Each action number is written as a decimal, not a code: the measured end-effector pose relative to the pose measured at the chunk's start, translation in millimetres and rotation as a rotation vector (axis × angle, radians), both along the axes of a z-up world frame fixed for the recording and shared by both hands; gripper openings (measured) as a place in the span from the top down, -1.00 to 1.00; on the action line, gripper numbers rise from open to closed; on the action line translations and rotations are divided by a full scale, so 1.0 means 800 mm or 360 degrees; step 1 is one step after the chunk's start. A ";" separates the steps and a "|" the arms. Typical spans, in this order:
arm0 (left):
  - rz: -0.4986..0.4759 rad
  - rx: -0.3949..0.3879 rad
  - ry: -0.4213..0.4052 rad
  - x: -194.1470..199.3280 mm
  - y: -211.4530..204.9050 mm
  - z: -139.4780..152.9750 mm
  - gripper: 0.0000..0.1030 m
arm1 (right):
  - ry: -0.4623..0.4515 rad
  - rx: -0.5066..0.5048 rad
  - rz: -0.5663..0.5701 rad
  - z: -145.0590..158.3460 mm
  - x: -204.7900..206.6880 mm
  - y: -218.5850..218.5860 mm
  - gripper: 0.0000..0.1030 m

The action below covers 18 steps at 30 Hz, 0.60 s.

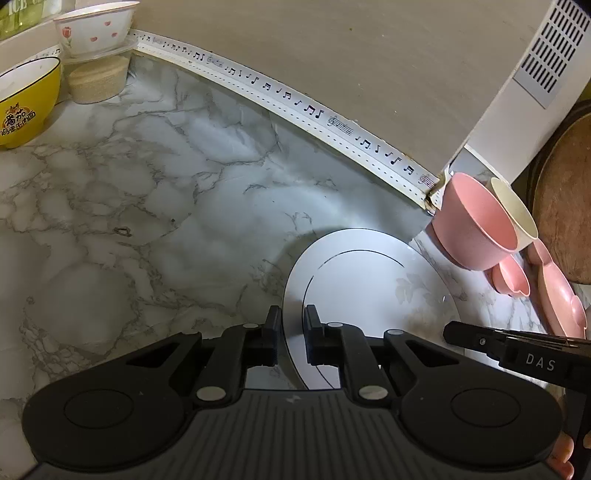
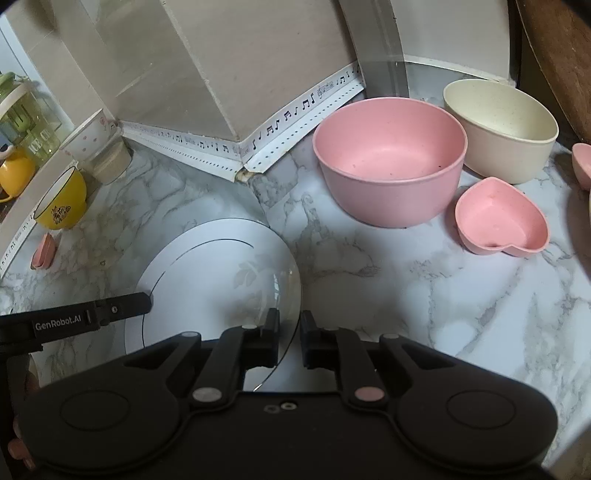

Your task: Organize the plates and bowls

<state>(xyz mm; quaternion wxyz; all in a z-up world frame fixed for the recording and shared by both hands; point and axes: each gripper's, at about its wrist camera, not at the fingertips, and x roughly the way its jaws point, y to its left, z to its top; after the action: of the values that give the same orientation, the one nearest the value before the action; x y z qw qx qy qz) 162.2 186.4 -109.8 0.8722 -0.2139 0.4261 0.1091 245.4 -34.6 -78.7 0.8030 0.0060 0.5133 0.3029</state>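
Observation:
A clear glass plate [image 1: 369, 280] with a dark ring line is held over the marble counter [image 1: 147, 206]. My left gripper [image 1: 292, 325] is shut on its left rim. My right gripper [image 2: 289, 332] is shut on its right rim; the plate [image 2: 218, 269] also shows in the right wrist view. A large pink bowl [image 2: 388, 162], a cream bowl [image 2: 506, 125] and a pink heart-shaped dish [image 2: 502, 221] stand on the counter beyond the right gripper. A yellow bowl [image 1: 26, 99] and a white flowered bowl [image 1: 92, 29] stand far left.
A wall with music-note trim [image 1: 280, 96] bounds the counter at the back. A white appliance [image 1: 524, 77] and a round wooden board [image 1: 565, 195] stand at the right. A pink divided tray [image 1: 561, 291] lies by the bowls. A small pink dish [image 2: 43, 251] lies near the yellow bowl [image 2: 62, 203].

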 end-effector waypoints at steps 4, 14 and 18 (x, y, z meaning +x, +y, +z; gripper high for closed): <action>-0.0008 -0.0011 -0.0006 -0.004 -0.002 0.001 0.77 | -0.0010 -0.0001 0.0000 0.003 -0.005 -0.005 0.78; -0.0087 0.0010 -0.0055 -0.018 -0.019 0.009 0.77 | -0.0023 0.0010 -0.0062 0.016 -0.028 -0.030 0.79; -0.0130 0.0004 -0.0074 -0.024 -0.030 0.016 0.77 | -0.0017 0.0010 -0.0112 0.024 -0.038 -0.047 0.79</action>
<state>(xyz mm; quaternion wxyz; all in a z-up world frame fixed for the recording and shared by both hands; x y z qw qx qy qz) 143.0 162.5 -96.9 0.8858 -0.1977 0.4141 0.0690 214.6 -72.0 -59.7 0.8158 0.0251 0.5075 0.2761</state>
